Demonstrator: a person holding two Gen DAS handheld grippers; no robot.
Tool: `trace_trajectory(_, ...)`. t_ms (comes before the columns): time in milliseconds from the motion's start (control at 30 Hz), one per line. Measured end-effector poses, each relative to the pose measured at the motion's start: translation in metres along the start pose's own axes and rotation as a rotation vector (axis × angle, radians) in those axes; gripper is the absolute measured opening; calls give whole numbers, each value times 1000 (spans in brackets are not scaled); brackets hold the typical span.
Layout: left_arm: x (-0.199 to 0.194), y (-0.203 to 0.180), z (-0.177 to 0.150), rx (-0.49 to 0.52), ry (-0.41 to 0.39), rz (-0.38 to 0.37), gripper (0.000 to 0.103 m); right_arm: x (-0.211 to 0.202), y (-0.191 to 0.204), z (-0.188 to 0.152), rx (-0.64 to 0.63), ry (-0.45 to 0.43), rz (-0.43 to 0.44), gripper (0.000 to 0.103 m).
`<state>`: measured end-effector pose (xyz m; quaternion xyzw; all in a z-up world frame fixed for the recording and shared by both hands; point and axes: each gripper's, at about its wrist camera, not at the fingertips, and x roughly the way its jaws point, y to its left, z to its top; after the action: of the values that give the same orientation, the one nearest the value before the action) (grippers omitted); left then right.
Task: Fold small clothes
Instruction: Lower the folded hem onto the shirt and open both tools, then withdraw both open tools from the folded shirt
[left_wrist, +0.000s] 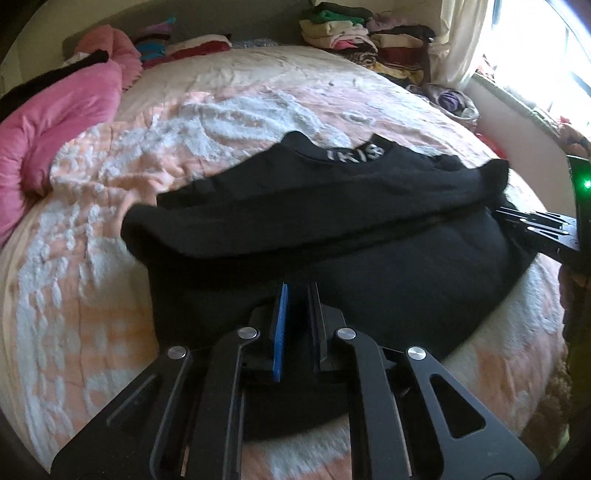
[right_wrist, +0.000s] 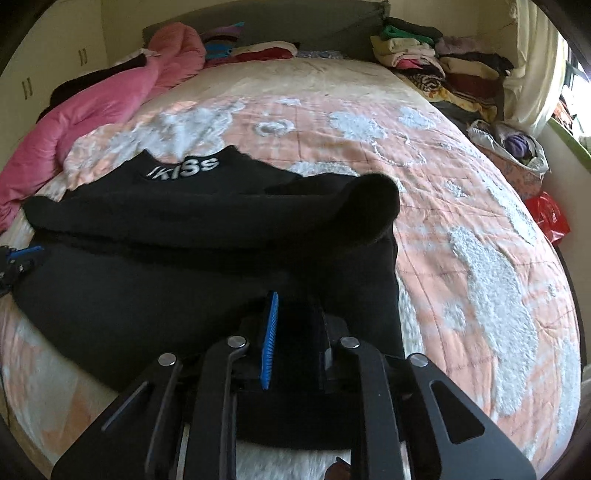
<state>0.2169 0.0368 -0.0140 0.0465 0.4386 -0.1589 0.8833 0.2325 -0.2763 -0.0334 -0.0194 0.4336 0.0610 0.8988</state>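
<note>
One black sweater (left_wrist: 332, 229) lies on the bed (left_wrist: 229, 107), long axis left to right, neckline far. Two grippers, left gripper (left_wrist: 297, 291) and right gripper (right_wrist: 293, 301), pinch its near hem, jaws almost closed.

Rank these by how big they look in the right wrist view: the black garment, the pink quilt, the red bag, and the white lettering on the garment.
1. black garment, though it lies nearest the camera
2. pink quilt
3. white lettering and red bag: too alike to rank
</note>
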Motion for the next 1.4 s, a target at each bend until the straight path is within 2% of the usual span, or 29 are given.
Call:
trace_trajectory(133,10,7,13,7,-6,50,5,12,-2,14,0,-16,-11,10)
trace_trajectory(300,18,22,32,-10,-37,75,5,24,-4,36,-6,-37,-20,10)
trace_trajectory(567,4,60,49,-120,-109,99,5,23,-29,74,91,-93,-43,11)
trace_trajectory(633,-3,68,49,-148,-120,92,13,20,-35,79,101,-103,-57,12)
trace_trajectory(700,-5,73,48,-171,-122,86,22,16,-43,79,107,-106,-58,18)
trace_trajectory(767,-3,79,47,-194,-114,84,26,17,-48,76,107,-97,-63,39)
trace_trajectory(800,-1,81,46,-203,-106,89,28,21,-50,74,105,-75,-53,44)
trace_trajectory(900,9,86,43,-227,-72,122,37,34,-51,68,97,-17,-54,46)
trace_trajectory(967,16,88,42,-239,-58,113,37,42,-50,65,97,8,-48,46)
trace_trajectory(1000,18,89,41,-240,-54,106,37,45,-49,64,100,11,-44,46)
trace_trajectory(1033,21,88,40,-235,-52,99,37,47,-48,63,104,12,-36,40)
trace_trajectory(1067,22,86,40,-223,-51,97,37,47,-48,62,111,6,-12,23)
trace_trajectory(1100,24,83,39,-202,-49,97,26,46,-48,62,116,1,6,17)
trace_trajectory(1133,24,81,39,-189,-48,101,3,45,-46,62,120,-6,13,12)
trace_trajectory(1167,24,80,40,-179,-53,100,2,42,-45,62,117,-15,3,8)
trace_trajectory(1267,11,82,44,-181,-100,98,2,30,-46,64,125,-63,12,7)
trace_trajectory(1400,-1,81,47,-160,-151,142,1,20,-56,69,163,-117,14,7)
